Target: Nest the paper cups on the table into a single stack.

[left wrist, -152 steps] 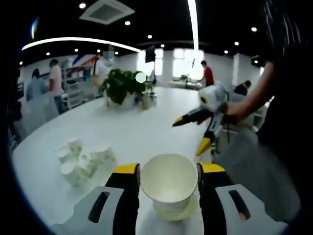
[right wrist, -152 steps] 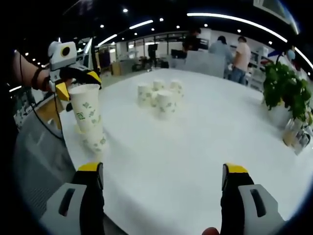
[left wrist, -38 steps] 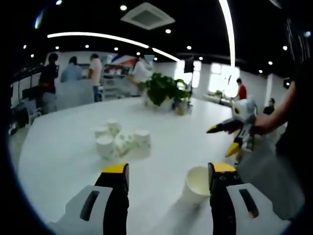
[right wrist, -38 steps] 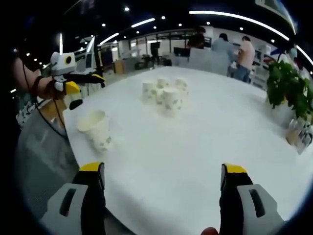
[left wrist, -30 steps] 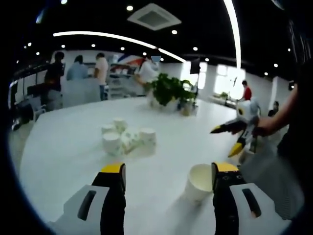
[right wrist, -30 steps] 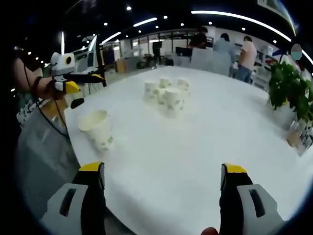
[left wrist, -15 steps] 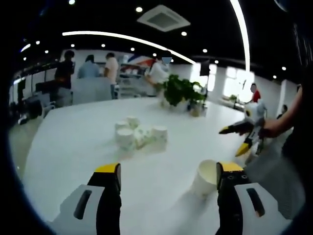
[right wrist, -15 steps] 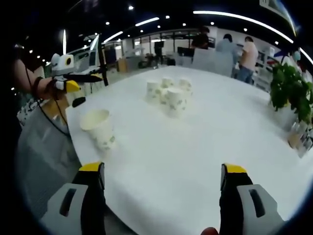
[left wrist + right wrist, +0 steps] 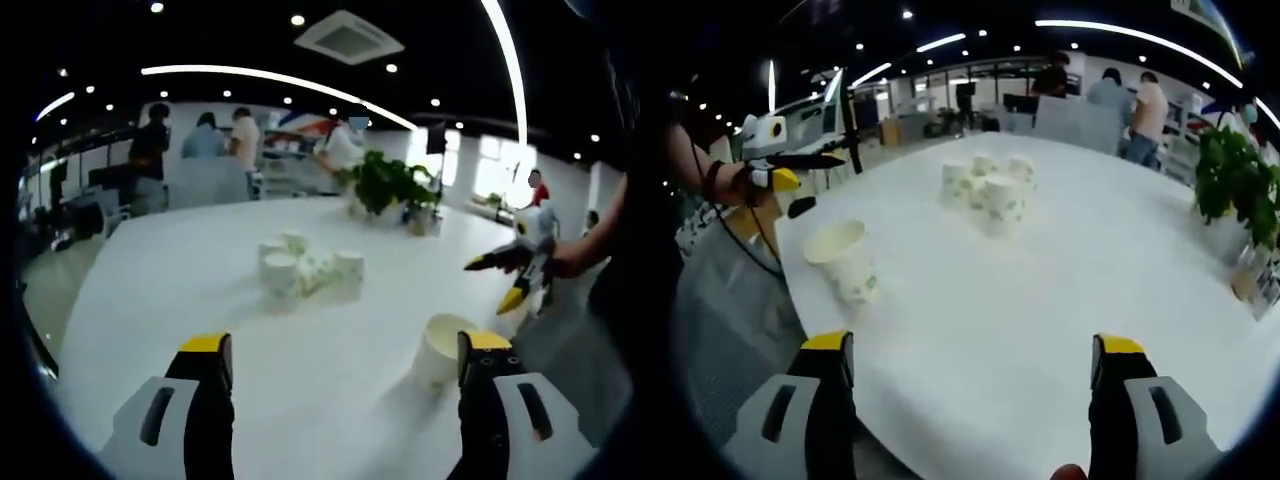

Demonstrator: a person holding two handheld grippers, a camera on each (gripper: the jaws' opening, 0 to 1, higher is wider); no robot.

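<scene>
White paper cup stack [image 9: 845,261] stands free on the white bench [image 9: 1060,290]; we note both grippers' fingers released, empty.

In the left gripper view, the table [image 9: 200,300] spreads across the middle and lower frame. A cluster of paper cups [image 9: 305,272] stands on it at centre frame. A nested stack of cups [image 9: 442,350] stands at lower right, just left of that view's right jaw. The right gripper [image 9: 508,278] hangs at the right edge, above the stack. A potted plant [image 9: 385,185] sits on the table behind the cluster, upper centre. In the right gripper view, the stack [image 9: 845,262] stands left of centre near the table edge, the cluster [image 9: 990,190] above centre, the left gripper [image 9: 790,170] at upper left, and the plant [image 9: 1240,190] at the right edge.
</scene>
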